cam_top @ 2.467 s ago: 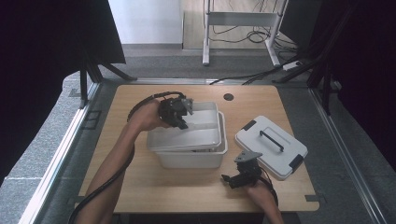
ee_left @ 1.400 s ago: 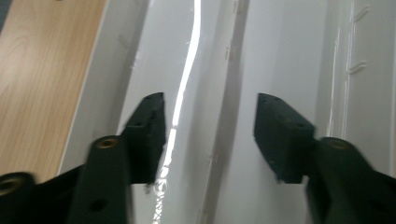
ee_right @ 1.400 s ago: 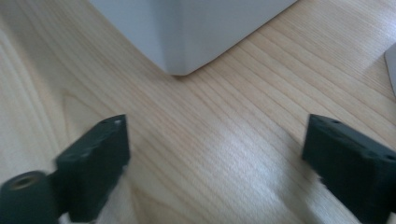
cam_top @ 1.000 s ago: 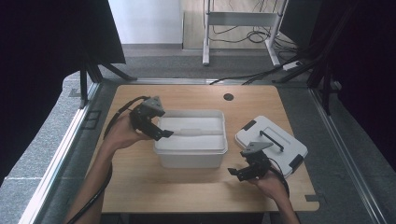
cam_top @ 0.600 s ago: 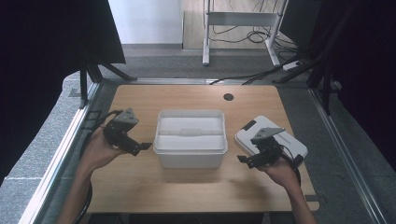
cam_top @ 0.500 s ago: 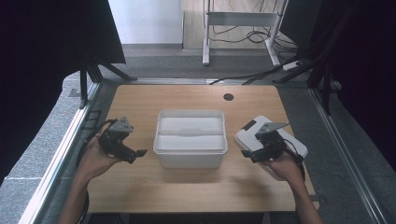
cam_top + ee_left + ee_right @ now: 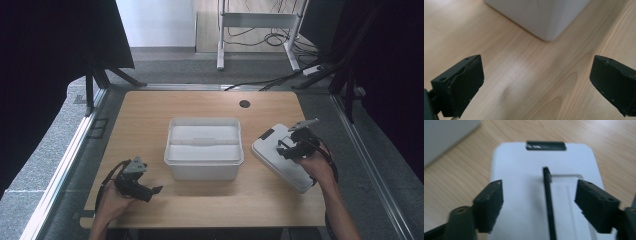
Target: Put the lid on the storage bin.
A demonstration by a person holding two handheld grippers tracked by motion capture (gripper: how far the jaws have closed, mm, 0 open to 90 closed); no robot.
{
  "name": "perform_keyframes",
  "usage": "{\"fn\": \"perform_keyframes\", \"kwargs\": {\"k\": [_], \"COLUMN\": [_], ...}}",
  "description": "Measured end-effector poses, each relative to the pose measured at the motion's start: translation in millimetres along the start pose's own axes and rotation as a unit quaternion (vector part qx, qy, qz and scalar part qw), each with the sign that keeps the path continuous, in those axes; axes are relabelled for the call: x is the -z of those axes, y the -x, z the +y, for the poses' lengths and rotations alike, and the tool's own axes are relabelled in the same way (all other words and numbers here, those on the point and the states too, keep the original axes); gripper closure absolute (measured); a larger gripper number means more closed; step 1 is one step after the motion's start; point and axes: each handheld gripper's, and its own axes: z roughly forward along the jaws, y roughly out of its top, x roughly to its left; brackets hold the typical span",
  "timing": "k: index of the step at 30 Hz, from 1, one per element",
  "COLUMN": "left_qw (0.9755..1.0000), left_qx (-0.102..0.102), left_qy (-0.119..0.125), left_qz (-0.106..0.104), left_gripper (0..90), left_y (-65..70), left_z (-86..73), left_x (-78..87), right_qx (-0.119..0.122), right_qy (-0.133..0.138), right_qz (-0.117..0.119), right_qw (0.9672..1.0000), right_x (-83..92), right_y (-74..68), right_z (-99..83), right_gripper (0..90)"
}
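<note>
Bright even overhead light, dark surroundings, soft shadows, blurry gripper views

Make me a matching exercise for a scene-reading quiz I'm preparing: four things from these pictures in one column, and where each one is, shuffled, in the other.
Things:
1. box
2. lid
3. left gripper
4. small dark hole

Places:
A. far side of the table, beyond the box
B. middle of the table
C. near the table's front left corner
D. right of the box, under the right gripper

Pairs: 1-B, 2-D, 3-C, 4-A
</note>
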Motion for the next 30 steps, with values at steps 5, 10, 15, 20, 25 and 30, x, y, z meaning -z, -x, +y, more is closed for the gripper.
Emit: {"fn": "perform_keyframes", "kwargs": {"k": [5,10,15,20,25,30], "left_qw": [0.9999,0.9999,0.9999,0.9999,0.9999,0.9999], "left_qx": [0.000,0.008,0.008,0.008,0.008,0.008], "left_qy": [-0.014,-0.009,-0.009,-0.009,-0.009,-0.008], "left_qz": [0.000,-0.003,-0.003,-0.004,-0.004,-0.004], "left_gripper": [0.0,0.0,0.0,0.0,0.0,0.0], "left_y": [9.0,13.5,13.5,13.6,13.6,13.7], "left_z": [-9.9,-15.0,-15.1,-15.1,-15.1,-15.2], "left_x": [-22.4,-31.4,-31.4,-31.4,-31.4,-31.5], "right_qx": [0.011,0.016,0.027,0.047,0.068,0.098], "right_qy": [-0.037,-0.064,-0.073,-0.059,-0.050,-0.037], "right_qz": [0.003,0.016,0.015,0.049,0.071,0.085], "right_qw": [0.9993,0.9977,0.9968,0.9959,0.9939,0.9908], "right_x": [-14.6,-22.5,-19.0,-2.4,18.3,43.5], "right_y": [10.0,16.4,18.5,18.2,16.5,15.8], "right_z": [-6.1,-8.5,-5.2,1.9,11.9,25.5], "right_gripper": [54.3,81.3,84.0,84.0,84.0,84.0]}}
